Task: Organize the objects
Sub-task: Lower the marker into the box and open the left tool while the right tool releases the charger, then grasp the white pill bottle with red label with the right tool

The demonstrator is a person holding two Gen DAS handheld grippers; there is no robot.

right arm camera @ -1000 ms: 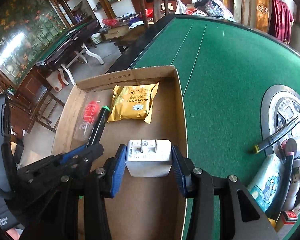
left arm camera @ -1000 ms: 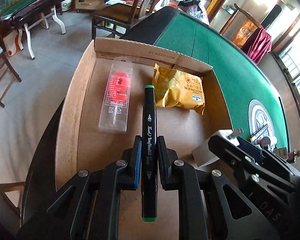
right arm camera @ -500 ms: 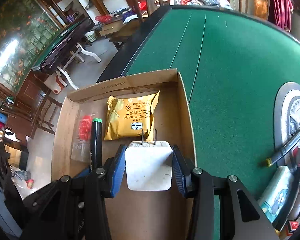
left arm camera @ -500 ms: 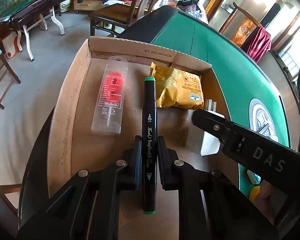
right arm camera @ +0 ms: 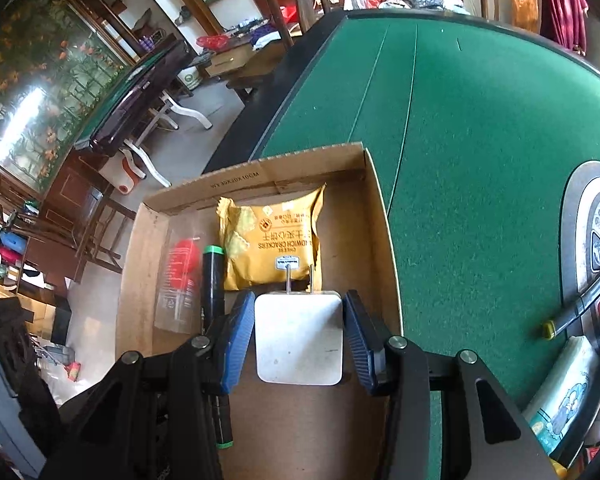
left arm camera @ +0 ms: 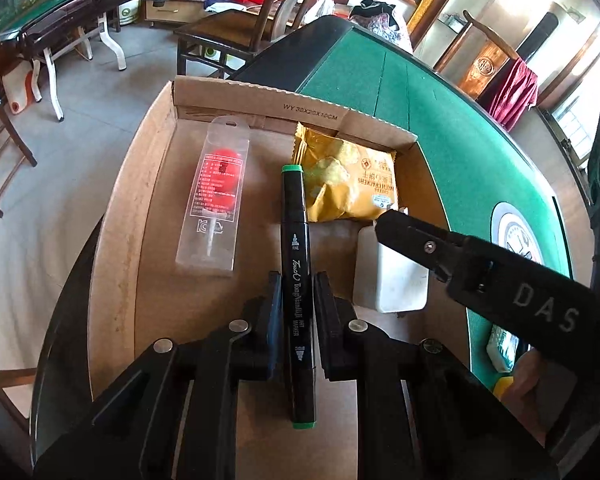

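The left tool (left arm camera: 296,300) is clamped tight on a slim black marker pen with green end caps (left arm camera: 295,264), gripping it around the middle of the barrel so both ends stick out, the far cap ahead of the tips and the near cap back toward the wrist. The pen hangs over the floor of the shallow brown cardboard box (left arm camera: 120,216). It looks light, rigid and smooth-sided; a mid-barrel hold seems best, since a grip near either cap would likely let it pivot or slip.

The right tool (right arm camera: 299,338) is part-way open with a white square plastic wall charger with two metal prongs (right arm camera: 299,340) between its blue pads (right arm camera: 236,340). Narrow slivers of box floor show on either side, so the pads appear not to be pressing, and the charger seems to rest on the cardboard. It is a hard, glossy block, probably heavier than the pen; the flat side faces are the sound place to take it, never the prongs.

Just ahead of the right tool's tips lies a yellow foil cracker packet (right arm camera: 270,240), soft and crushable. Left of the pen lies a clear plastic blister pack with a red item inside (left arm camera: 216,196).
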